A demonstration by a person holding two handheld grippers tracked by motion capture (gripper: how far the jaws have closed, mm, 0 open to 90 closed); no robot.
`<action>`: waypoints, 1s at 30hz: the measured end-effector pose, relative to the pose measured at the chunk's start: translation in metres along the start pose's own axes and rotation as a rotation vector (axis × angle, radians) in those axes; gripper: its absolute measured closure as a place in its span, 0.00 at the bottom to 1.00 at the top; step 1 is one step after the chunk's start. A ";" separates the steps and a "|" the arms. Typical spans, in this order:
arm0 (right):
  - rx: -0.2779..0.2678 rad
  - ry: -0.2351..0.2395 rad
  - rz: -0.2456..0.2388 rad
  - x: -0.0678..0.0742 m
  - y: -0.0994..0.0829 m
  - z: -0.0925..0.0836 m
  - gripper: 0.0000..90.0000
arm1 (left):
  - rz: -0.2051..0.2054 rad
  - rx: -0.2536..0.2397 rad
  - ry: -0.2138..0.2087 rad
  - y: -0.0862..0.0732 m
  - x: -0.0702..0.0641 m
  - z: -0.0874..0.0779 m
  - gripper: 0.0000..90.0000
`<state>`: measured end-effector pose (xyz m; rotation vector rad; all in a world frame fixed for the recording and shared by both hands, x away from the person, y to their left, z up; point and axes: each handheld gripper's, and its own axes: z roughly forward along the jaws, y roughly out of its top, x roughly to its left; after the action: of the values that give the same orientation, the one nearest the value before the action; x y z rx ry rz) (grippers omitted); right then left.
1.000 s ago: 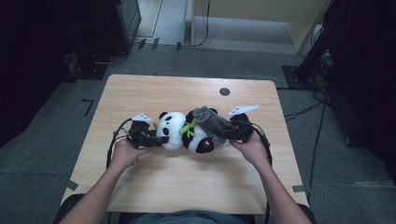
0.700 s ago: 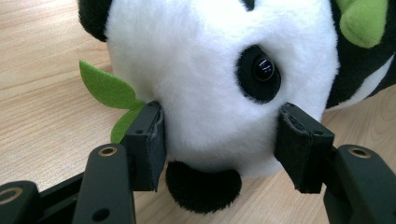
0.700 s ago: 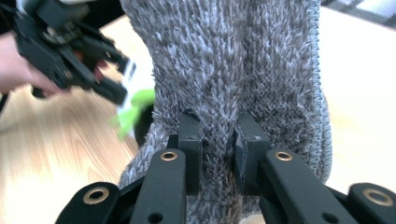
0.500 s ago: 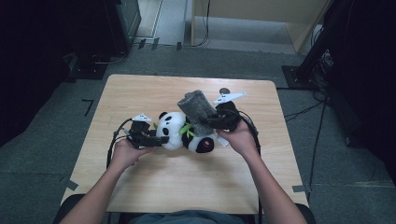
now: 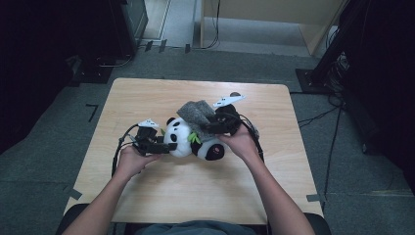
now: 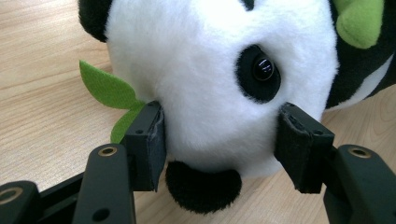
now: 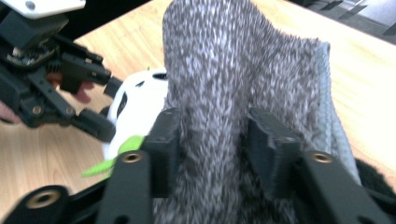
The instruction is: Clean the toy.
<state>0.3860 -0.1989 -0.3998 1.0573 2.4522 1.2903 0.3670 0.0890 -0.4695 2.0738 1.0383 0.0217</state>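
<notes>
A black-and-white panda plush (image 5: 188, 142) with green felt leaves lies mid-table. My left gripper (image 5: 165, 147) is shut on its head, pads pressing the white fur (image 6: 210, 70) on both sides below the eye. My right gripper (image 5: 209, 128) sits over the panda's body and holds a grey knitted cloth (image 5: 195, 113) that sticks up and leftward. Its jaws have just been opening. The cloth (image 7: 224, 60) still fills the gap between them and touches both pads (image 7: 168, 140).
The wooden table (image 5: 147, 98) has bare room all round the plush. A small dark round mark (image 5: 236, 94) lies near the far edge behind my right gripper. Dark cabinets, cables and tape marks are on the floor around the table.
My right gripper has carried the grey cloth from the panda's right side up and leftward over its body. The left gripper and the panda's head have stayed put.
</notes>
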 end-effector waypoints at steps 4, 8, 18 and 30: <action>0.036 -0.028 -0.022 0.000 -0.002 0.008 0.70 | -0.001 0.000 0.000 0.000 0.000 0.000 0.45; 0.046 -0.030 -0.005 -0.002 -0.003 0.006 0.78 | 0.005 -0.001 -0.003 0.000 0.000 0.000 0.45; 0.060 -0.001 -0.015 -0.005 -0.023 -0.008 0.81 | 0.011 -0.001 0.000 -0.001 -0.001 0.000 0.45; 0.035 0.028 0.018 -0.017 -0.050 -0.021 0.82 | 0.016 0.000 -0.001 0.000 -0.001 0.000 0.45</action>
<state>0.3632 -0.2424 -0.4281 1.0788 2.4999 1.2806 0.3662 0.0882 -0.4699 2.0813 1.0211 0.0285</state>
